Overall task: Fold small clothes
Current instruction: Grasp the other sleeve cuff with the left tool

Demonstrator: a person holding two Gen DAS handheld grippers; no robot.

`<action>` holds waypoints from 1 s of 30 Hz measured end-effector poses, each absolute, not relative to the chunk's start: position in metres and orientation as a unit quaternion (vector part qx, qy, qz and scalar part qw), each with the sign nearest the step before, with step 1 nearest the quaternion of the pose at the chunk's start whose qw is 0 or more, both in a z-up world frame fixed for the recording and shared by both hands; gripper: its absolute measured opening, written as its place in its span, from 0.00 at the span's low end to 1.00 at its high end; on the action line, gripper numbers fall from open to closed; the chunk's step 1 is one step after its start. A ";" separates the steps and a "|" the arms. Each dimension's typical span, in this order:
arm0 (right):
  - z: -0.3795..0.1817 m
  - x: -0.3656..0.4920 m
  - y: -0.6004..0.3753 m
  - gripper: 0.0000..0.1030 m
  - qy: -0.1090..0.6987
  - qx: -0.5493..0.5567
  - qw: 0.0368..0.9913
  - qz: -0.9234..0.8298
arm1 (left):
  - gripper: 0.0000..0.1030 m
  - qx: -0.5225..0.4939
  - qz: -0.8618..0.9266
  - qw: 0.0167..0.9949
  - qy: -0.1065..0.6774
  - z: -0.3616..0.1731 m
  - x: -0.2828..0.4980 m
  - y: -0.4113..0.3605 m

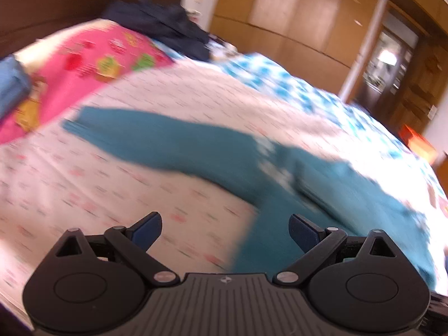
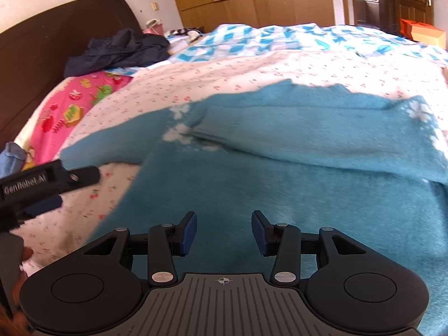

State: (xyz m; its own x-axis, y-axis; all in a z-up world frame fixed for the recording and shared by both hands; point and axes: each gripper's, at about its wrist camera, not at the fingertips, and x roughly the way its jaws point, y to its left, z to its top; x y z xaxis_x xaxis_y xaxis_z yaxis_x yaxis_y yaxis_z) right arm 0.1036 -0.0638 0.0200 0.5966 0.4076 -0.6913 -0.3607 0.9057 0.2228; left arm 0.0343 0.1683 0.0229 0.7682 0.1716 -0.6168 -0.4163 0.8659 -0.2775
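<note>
We have the teal sweater [image 2: 280, 168] lying flat on the cherry-print sheet [image 2: 224, 72], its right sleeve already laid across the chest and its left sleeve [image 1: 145, 137] still stretched out toward the pink pillow [image 1: 92, 58]. Both claws are spread wide and hold nothing: our right gripper [image 2: 224, 231] hovers over the near hem, and our left gripper [image 1: 225, 231] hangs over bare sheet just left of the sweater's near edge. The main risk we see is in picking up that outstretched sleeve: the knit looks soft and fuzzy, so a shallow pinch could slip off, or drag the body sideways and undo the sleeve already folded. A deep pinch could catch the sheet with the sleeve. The left wrist view is badly smeared, which suggests fast motion; closing in at that pace could land us short of the cuff. Lifting the hem unevenly with our right claw could also skew the fold.
</note>
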 end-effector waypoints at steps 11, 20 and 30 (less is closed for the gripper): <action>0.032 0.102 -0.009 0.41 0.385 0.007 0.881 0.276 | 0.83 -0.299 0.282 0.873 0.263 -0.004 0.031 0.316; 0.026 0.114 0.022 0.41 0.399 0.009 0.864 0.307 | 0.72 -0.384 0.296 0.840 0.242 -0.033 0.057 0.372; 0.021 0.119 0.008 0.41 0.408 0.041 0.861 0.301 | 0.71 -0.436 0.295 0.822 0.217 -0.045 0.085 0.398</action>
